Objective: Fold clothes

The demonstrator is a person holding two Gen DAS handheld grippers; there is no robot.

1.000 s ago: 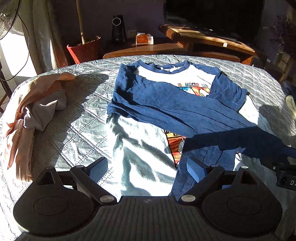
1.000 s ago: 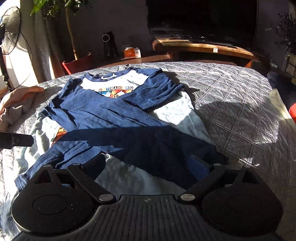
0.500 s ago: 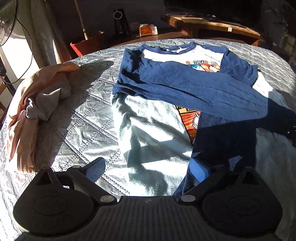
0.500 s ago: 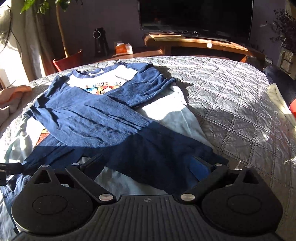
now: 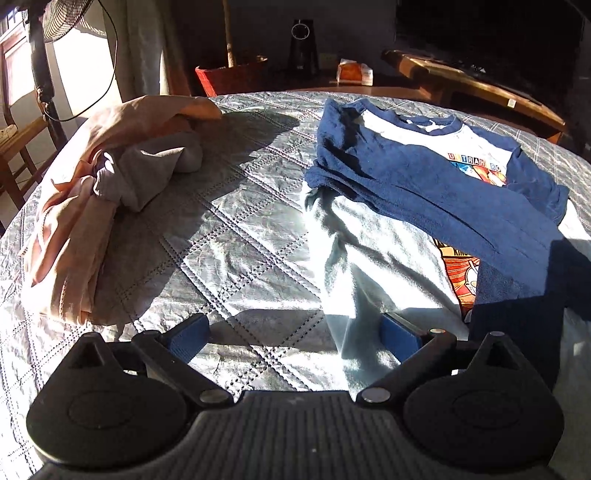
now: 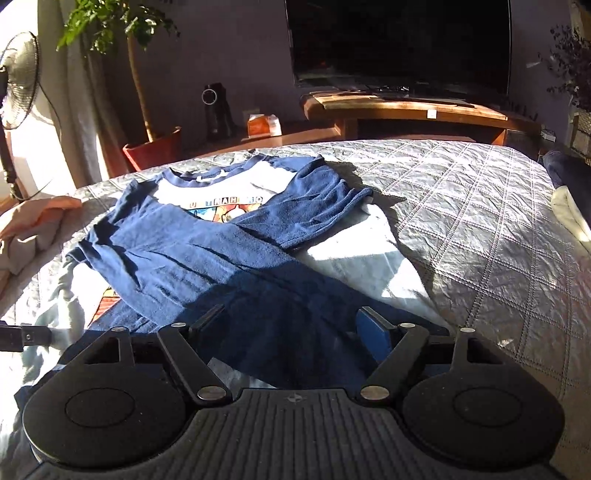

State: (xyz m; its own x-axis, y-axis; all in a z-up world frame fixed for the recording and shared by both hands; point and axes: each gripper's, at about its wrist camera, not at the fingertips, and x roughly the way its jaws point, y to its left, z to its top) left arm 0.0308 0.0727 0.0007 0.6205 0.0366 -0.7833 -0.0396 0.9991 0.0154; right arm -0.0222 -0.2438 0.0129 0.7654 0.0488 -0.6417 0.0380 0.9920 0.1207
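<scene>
- A standing fan point(image 5: 55, 22) and a wooden chair point(image 5: 18, 147) sit off the quilt's far-left edge, with a red plant pot point(image 5: 231, 79) beyond the far edge.
- A crumpled pile of peach and grey clothes point(image 5: 99, 199) lies on the left part of the grey quilted bedspread point(image 5: 236, 236), well apart from the shirt.
- A bare strip of quilt runs between that pile and the shirt; the left gripper point(image 5: 293, 338) is low over it, fingers spread wide with nothing between them, its right blue pad at the shirt's pale lower-left edge.
- The white long-sleeved shirt with blue sleeves point(image 6: 207, 251) lies face up mid-bed, collar toward the far edge, both sleeves crossed over the printed chest.
- The right gripper point(image 6: 291, 325) hangs low over the shaded blue sleeve near the shirt's lower right, released, gripping nothing.
- To the shirt's right the quilt point(image 6: 480, 236) is open and sunlit up to a dark and pale bundle point(image 6: 569, 199) at the right edge.
- Beyond the bed stand a wooden TV bench point(image 6: 406, 110) and a dark television point(image 6: 399, 40).
</scene>
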